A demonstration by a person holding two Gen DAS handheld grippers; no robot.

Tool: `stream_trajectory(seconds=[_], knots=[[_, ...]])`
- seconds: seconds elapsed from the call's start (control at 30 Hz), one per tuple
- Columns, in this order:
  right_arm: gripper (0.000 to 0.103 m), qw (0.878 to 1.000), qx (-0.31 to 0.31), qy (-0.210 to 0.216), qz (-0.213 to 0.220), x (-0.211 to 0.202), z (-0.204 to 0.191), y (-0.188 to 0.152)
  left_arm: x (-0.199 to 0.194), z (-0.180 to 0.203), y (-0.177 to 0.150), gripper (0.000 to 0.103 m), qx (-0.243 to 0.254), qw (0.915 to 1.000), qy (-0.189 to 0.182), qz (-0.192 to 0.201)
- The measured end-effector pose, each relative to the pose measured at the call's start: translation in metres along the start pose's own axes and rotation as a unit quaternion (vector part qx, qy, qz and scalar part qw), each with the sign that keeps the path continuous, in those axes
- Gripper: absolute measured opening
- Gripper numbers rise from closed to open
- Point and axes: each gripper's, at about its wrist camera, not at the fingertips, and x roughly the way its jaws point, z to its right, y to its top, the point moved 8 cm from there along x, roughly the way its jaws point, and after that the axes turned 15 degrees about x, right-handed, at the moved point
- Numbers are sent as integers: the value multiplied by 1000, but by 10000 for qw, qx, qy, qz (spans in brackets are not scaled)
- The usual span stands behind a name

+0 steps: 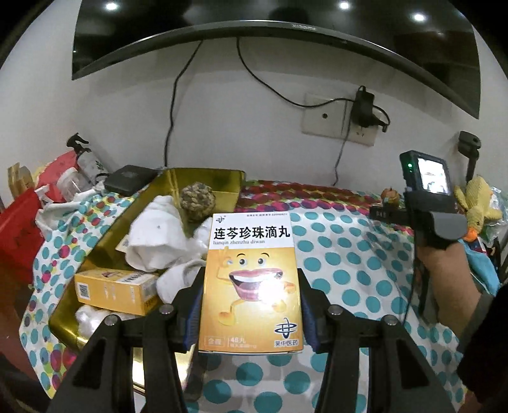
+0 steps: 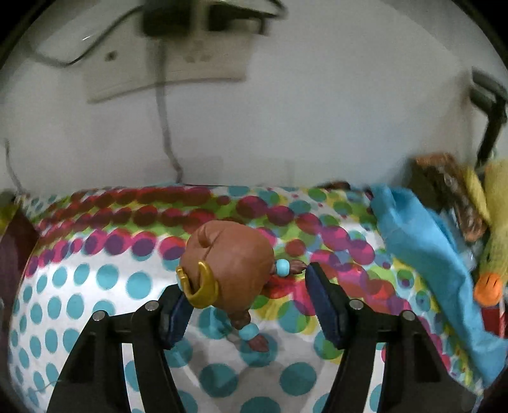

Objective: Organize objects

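Left gripper (image 1: 252, 305) clamped, right gripper (image 2: 250, 305) agape

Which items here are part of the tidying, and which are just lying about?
In play:
- medicine box, clamped in the left gripper
- brown figurine, between the right gripper fingers
- gold tray holding a second yellow box, white cloths, rope ball

Lying about:
- TV
- wall charger
- yellow plush duck
- blue cloth

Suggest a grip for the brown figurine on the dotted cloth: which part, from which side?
Probably the big rounded head of the brown figurine, pads on its two flanks, coming from above and behind as the right gripper already sits. The head is the bulkiest part; the beaded limbs below look thin and would likely slip. One pad is already at the gold piece, the other stands clear of the head, so centre first.
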Motion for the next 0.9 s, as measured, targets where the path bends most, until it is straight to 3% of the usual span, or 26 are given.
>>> stream_trajectory(seconds=[0.23,0.67,0.7,0.83,0.9], knots=[[64,9990,-328,155,268,-23,-13,-9,0,-14,-3,51,27,9993,351,-88],[64,9968,-446,559,366,-62,-18,-36,-14,-16,-4,51,29,9986,518,-97],[55,9962,-508,585,393,-66,-21,-39,-15,-16,-3,51,33,9986,517,-91],[53,9927,-847,663,537,-83,-35,-53,-20,-17,-3,51,20,9985,548,-75],[29,9916,-900,799,479,-88,-43,-60,-22,-19,-4,51,-2,9983,575,-93]])
